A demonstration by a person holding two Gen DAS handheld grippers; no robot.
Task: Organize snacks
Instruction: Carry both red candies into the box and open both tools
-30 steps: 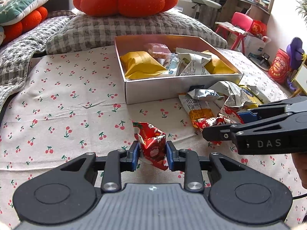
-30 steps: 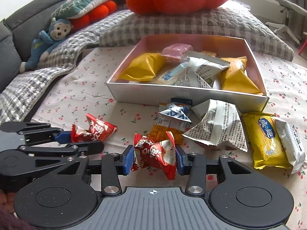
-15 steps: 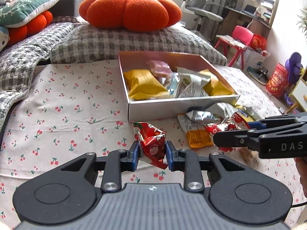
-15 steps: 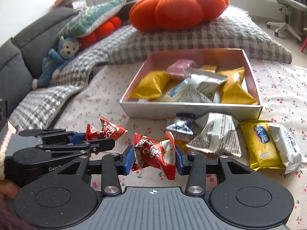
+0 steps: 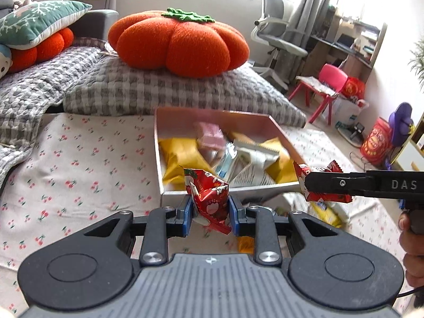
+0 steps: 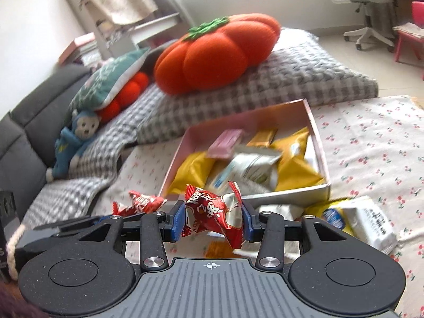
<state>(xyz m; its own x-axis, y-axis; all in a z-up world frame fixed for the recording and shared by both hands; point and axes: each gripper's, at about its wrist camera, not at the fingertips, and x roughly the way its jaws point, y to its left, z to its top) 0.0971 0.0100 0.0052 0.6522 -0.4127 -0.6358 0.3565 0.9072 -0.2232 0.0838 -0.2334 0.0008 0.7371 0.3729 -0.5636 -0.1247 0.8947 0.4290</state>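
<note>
A living room lies ahead of me: a cherry-print cloth [image 5: 79, 164] spread over the surface, a grey checked cushion [image 5: 169, 90] behind it, and one big orange pumpkin pillow [image 5: 180, 45] on top of that. A second, smaller orange pillow sits under a teal leaf-pattern pillow [image 5: 37, 23] to the left, and one blue monkey plush [image 6: 74, 145] leans on the grey sofa. One office chair [image 5: 278, 37] and one pink child's chair [image 5: 328, 79] stand farther off.

I carry two red candy wrappers, one in each of my tools. My left gripper [image 5: 209, 212] has its blue-padded jaws clenched on a red wrapped candy [image 5: 209, 198], held above the cloth right in front of the near wall of the snack box [image 5: 275, 185]. My right gripper [image 6: 212, 220] is likewise clamped on a second red candy [image 6: 214, 212], also raised off the cloth near the box's front edge.

The one open box holds two yellow packets, a pink packet [image 5: 210, 137], and white-and-silver packets; motion blur keeps me from counting them surely. Outside it, to the right on the cloth, lie a yellow packet with a blue label [image 6: 334, 217] and a white packet [image 6: 371, 222] touching it, with more wrappers half hidden behind my jaws.
</note>
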